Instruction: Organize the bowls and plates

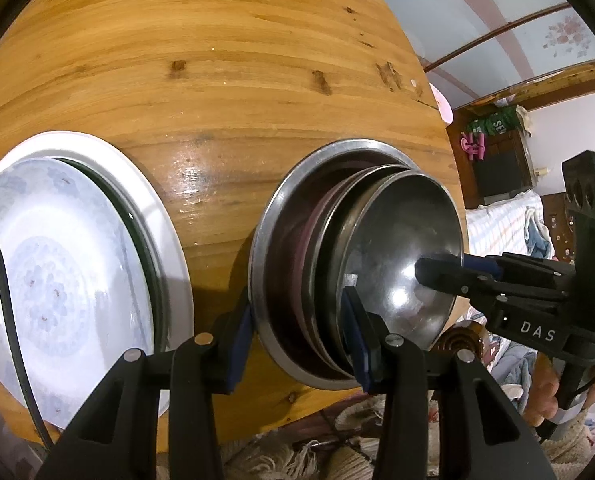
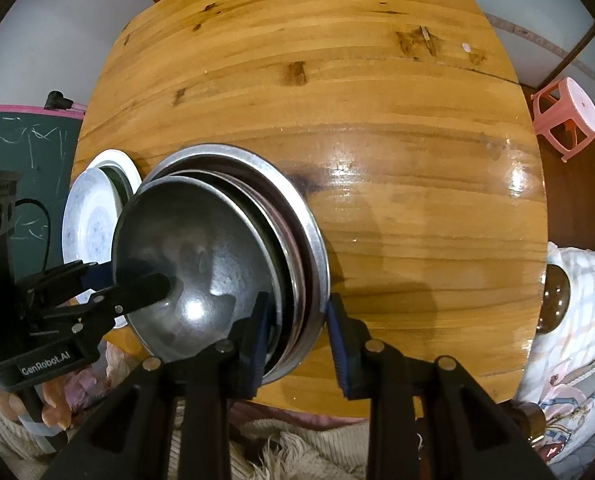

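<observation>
1. Left wrist view: the left gripper (image 1: 297, 312) has its fingers (image 1: 239, 344) at a middling gap across the near rims of the bowl stack (image 1: 259, 240), lower centre. One pad is on the outer rim and one is inside, so it is holding the stack.
2. The right gripper (image 1: 453, 268) enters from the right, one finger inside the top bowl (image 1: 397, 216).
3. The plates (image 1: 165, 240) sit nested at lower left, apart from the bowls.
4. Judgement: the bowls are nested and being steadied or squared. The next move calls for an even two-handed grip, since the stack sits near the edge of the surface (image 1: 217, 60).
5. Right wrist view: the right fingers straddle the rims narrowly. Whether they press cannot be told.
6. The surface beyond is unobstructed. A pink stool (image 2: 565, 116) stands well apart, upper right.
</observation>
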